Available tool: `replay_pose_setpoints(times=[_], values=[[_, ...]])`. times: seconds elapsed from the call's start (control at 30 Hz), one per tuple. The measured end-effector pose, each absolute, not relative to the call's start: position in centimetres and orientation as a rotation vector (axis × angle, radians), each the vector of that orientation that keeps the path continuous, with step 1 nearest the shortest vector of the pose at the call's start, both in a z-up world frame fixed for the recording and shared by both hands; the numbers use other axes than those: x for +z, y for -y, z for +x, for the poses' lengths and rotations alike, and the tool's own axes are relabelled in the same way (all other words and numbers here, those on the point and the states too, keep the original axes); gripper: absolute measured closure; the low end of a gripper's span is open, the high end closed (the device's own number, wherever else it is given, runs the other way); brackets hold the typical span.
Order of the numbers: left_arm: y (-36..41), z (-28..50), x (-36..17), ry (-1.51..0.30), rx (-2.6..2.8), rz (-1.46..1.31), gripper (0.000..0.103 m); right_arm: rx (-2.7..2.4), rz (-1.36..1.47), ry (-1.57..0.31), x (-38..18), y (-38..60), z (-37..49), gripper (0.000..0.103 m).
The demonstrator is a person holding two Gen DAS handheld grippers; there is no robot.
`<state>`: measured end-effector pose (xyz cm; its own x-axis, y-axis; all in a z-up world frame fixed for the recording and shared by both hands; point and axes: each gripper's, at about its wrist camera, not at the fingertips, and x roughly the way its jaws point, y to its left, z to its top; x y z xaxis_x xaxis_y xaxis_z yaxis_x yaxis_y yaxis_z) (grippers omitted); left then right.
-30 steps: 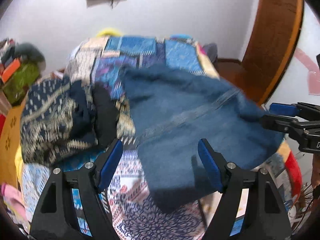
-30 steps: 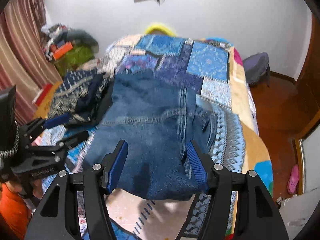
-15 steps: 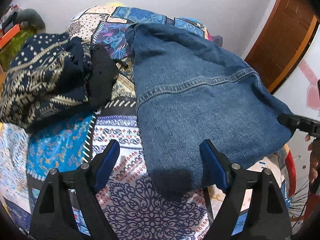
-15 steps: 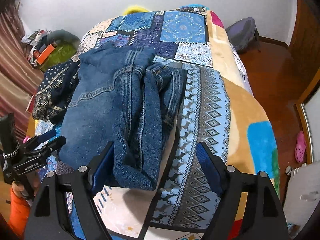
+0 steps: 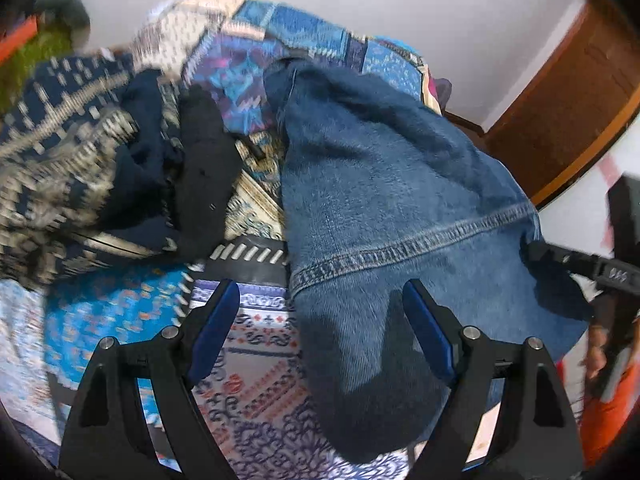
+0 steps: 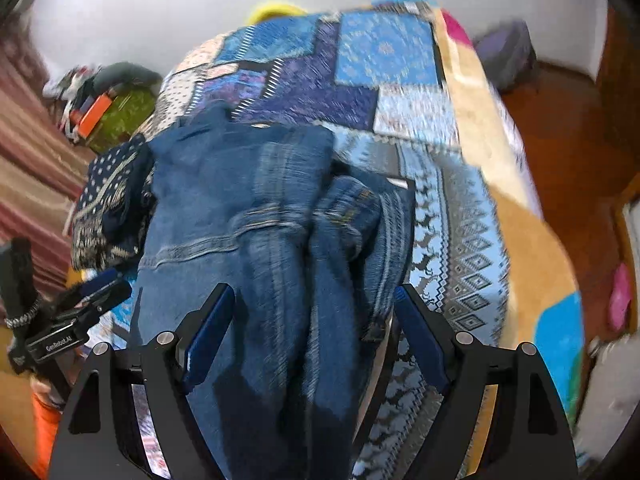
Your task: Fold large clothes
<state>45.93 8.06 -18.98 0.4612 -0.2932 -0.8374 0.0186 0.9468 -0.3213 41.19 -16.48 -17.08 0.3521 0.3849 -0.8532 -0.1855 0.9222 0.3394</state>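
A blue denim garment lies folded lengthwise on the patchwork bedspread. My left gripper hovers open over its near left edge, and its blue pads touch nothing. In the right wrist view the denim runs under my right gripper, which is open, with the cloth between but clear of its pads. Each gripper shows in the other's view: the right gripper at the denim's right edge, the left gripper at its left edge.
A heap of dark patterned clothes and a black garment lie left of the denim. The bed's edge drops to a wooden floor on the right. A brown door, a purple bag and a pile of clutter ring the bed.
Both grippers have sunk closer to the denim and rolled a little. The right jaws have spread wider, and the denim's near end now lies flat on the bed.
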Motion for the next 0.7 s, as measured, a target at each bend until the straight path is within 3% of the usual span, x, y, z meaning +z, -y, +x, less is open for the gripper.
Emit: replay_pose_setpoints(times=[0.3, 0.63, 0.7], values=[[-9.1, 50.1, -23.8, -1.204, -0.320, -0.545, 0.019, 0.485, 0.426, -1.255, -20.7, 19.4, 42.8, 0.014], [-8.7, 52.2, -25.9, -1.222, -0.413, -0.739, 0.022, 0.490, 0.411, -1.252, -20.2, 17.4, 44.1, 0.014], [-8.3, 52.1, -25.8, -1.216, -0.422, -0.735, 0.027, 0.484, 0.418, -1.252, -20.3, 17.5, 44.4, 0.022]])
